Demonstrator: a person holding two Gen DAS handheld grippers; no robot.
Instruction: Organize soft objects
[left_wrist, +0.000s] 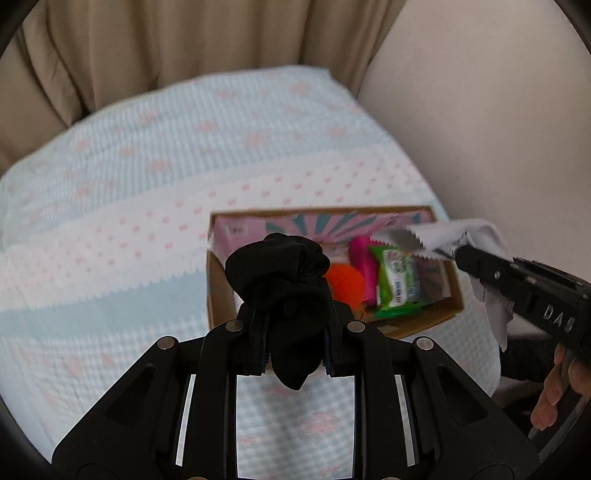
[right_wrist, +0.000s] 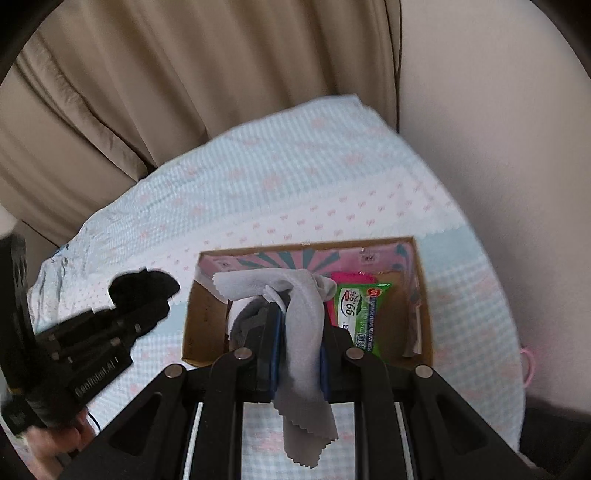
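Note:
My left gripper (left_wrist: 293, 314) is shut on a black sock (left_wrist: 286, 280) and holds it above the bed, just left of an open cardboard box (left_wrist: 421, 325). It also shows in the right wrist view (right_wrist: 147, 295). My right gripper (right_wrist: 299, 325) is shut on a grey zigzag-edged cloth (right_wrist: 303, 332) and hangs over the box (right_wrist: 192, 332). The cloth also shows in the left wrist view (left_wrist: 454, 236). Inside the box lie a green wipes packet (left_wrist: 397, 282), a pink item (left_wrist: 364, 267) and an orange ball (left_wrist: 345, 282).
The box sits on a bed with a light blue and white cover (left_wrist: 129, 206) with pink bows. Beige curtains (left_wrist: 166, 44) hang behind. A plain wall (left_wrist: 498, 110) is on the right. A pink cord (right_wrist: 528, 363) hangs at the bed's right edge.

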